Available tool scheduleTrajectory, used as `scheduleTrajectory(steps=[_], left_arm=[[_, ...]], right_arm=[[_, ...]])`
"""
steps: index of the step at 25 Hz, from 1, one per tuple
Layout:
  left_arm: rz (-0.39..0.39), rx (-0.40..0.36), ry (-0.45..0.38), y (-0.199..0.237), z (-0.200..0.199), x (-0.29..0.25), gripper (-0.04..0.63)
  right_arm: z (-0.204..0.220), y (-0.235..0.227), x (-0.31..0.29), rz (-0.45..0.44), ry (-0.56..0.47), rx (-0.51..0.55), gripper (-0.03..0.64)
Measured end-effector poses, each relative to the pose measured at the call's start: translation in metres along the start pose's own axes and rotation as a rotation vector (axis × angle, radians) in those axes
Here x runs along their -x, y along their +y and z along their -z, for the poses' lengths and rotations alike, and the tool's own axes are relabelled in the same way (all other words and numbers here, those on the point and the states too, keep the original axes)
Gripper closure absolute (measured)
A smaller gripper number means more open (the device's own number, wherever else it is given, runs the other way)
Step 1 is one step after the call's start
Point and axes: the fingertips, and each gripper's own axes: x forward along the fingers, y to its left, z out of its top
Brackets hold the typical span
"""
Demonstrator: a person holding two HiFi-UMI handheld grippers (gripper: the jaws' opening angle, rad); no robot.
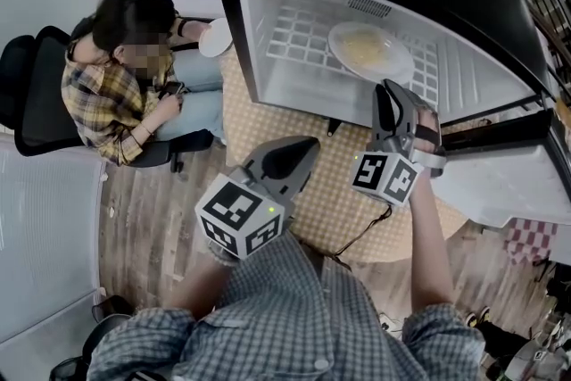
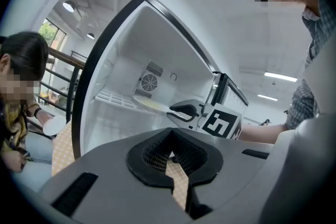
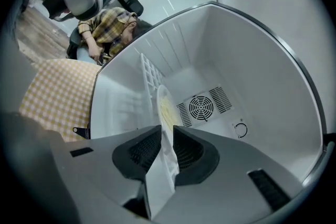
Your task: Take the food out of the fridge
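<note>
drawing the plate of pale yellow food (image 1: 370, 51) out is best done slowly and kept level. its near rim is pinched between the jaws of the right gripper (image 1: 385, 92), and it rests on the wire shelf (image 1: 294, 29) inside the open fridge (image 1: 259, 58). the rim should be lifted slightly so the wires are not snagged. the left gripper (image 1: 287, 161), pressed together on nothing, is held outside the fridge and could be brought under the plate as support.
</note>
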Motion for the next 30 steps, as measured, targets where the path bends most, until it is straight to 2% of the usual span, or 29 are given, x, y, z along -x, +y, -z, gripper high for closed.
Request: scheduleTrajectory(steps=[4,7,12,16,19,22,26,28,30], left_arm=[[-0.008,-0.004,0.001,-0.006,0.001,-0.004,0.589],[-0.024,-0.027,0.009,-0.007,0.002,-0.006,0.589],[-0.035,-0.036,0.006,-0.009,-0.001,-0.011,0.59],[-0.033,-0.048,0.013,-0.013,-0.001,-0.021,0.589],[-0.03,-0.018,0.016,-0.013,-0.001,-0.034,0.589],[-0.025,0.033,0.003,-0.01,-0.005,-0.048,0.589],[-0.028,0.106,-0.015,0.0,-0.012,-0.063,0.589],[-0.031,0.157,-0.021,0.006,-0.012,-0.071,0.589],[-0.029,0.223,-0.024,0.012,-0.011,-0.081,0.589]], right_arm=[[0.004,0.007,-0.005,-0.034,0.001,0.028,0.568],[0.004,0.005,-0.008,-0.02,0.003,0.044,0.568],[0.004,0.005,-0.008,-0.005,0.007,0.141,0.586],[0.005,0.008,-0.003,-0.018,-0.004,0.146,0.588],[0.007,0.008,0.001,-0.021,-0.013,0.142,0.588],[0.007,0.007,0.003,-0.026,-0.031,0.089,0.586],[0.007,0.004,0.012,-0.052,-0.057,-0.06,0.569],[0.009,0.003,0.015,-0.055,-0.069,-0.13,0.566],[0.009,0.002,0.015,-0.051,-0.073,-0.153,0.566]])
